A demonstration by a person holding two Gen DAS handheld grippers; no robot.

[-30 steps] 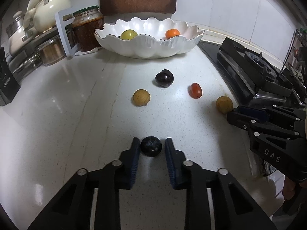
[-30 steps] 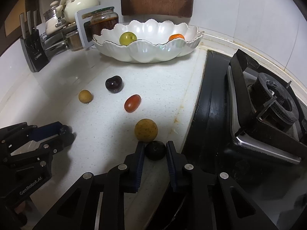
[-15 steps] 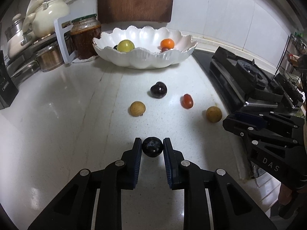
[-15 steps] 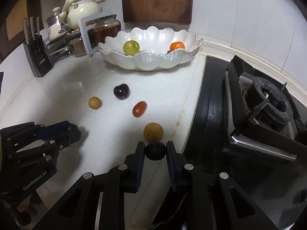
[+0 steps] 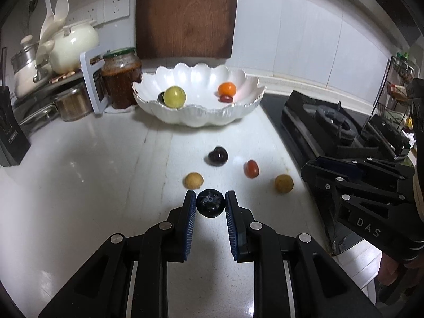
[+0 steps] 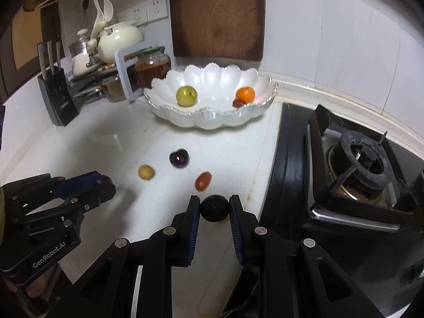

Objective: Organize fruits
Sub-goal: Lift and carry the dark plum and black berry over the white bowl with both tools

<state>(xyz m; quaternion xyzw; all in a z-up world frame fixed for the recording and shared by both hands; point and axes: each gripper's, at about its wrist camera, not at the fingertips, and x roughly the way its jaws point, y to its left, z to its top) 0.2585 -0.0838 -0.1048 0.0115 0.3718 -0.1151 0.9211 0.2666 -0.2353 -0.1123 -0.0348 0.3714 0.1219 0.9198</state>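
Observation:
My left gripper [image 5: 210, 203] is shut on a dark round fruit [image 5: 210, 203] and holds it above the counter. My right gripper [image 6: 214, 208] is shut on another dark fruit [image 6: 214, 208]. On the white counter lie a dark cherry [image 5: 217, 156], a red fruit [image 5: 251, 168] and two tan fruits [image 5: 194, 180] [image 5: 283, 183]. The white scalloped bowl [image 5: 201, 116] at the back holds a green fruit [image 5: 174, 96], an orange one [image 5: 227, 89] and a small red one. In the right wrist view the bowl [image 6: 212, 120], cherry [image 6: 179, 158], red fruit [image 6: 203, 181] and one tan fruit [image 6: 146, 172] show.
A black gas stove [image 6: 352, 164] fills the right side. Jars [image 5: 120, 76], pots, a white teapot [image 5: 73, 45] and a knife block [image 6: 57, 100] stand at the back left. A wooden board [image 5: 185, 13] leans on the wall behind the bowl.
Both grippers have risen from the counter with their dark fruits held. The loose fruits and the bowl now look farther below and ahead.

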